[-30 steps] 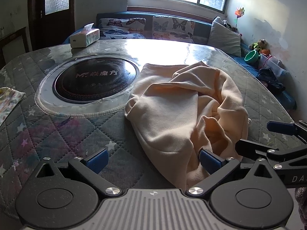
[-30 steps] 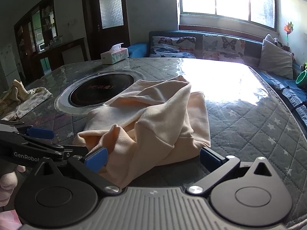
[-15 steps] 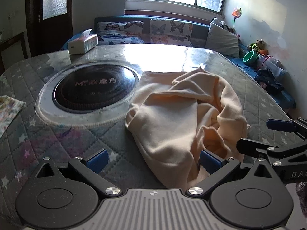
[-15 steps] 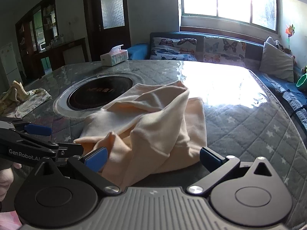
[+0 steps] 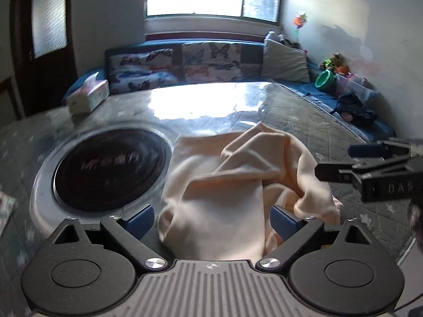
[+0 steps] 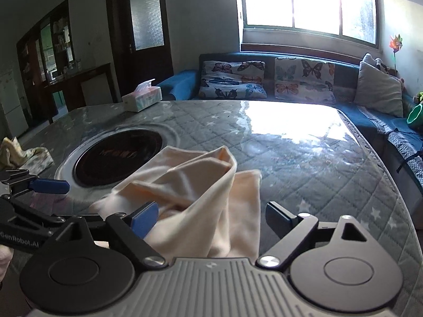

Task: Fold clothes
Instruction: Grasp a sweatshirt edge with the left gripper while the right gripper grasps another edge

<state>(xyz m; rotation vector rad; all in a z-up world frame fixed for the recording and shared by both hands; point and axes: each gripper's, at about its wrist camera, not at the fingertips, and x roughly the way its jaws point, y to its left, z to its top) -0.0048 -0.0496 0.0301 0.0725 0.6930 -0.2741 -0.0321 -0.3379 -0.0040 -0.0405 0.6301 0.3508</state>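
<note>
A crumpled peach garment lies on the grey quilted table cover, right of the round hob. My left gripper straddles the garment's near left part; its jaws are closing with cloth between them, the pads not pressing on it. My right gripper straddles the near right part of the same garment; its jaws are closing too, and only the left pad touches cloth. Each gripper shows in the other's view: the right gripper at the right edge, the left gripper at the left edge.
A black round hob is set into the table left of the garment. A tissue box stands at the far left edge and a patterned cloth lies at the left. A sofa with butterfly cushions runs behind the table.
Both grippers have moved forward over the garment's near edge, so cloth now reaches in between each pair of jaws. Both pairs of jaws stand a little narrower than before.
</note>
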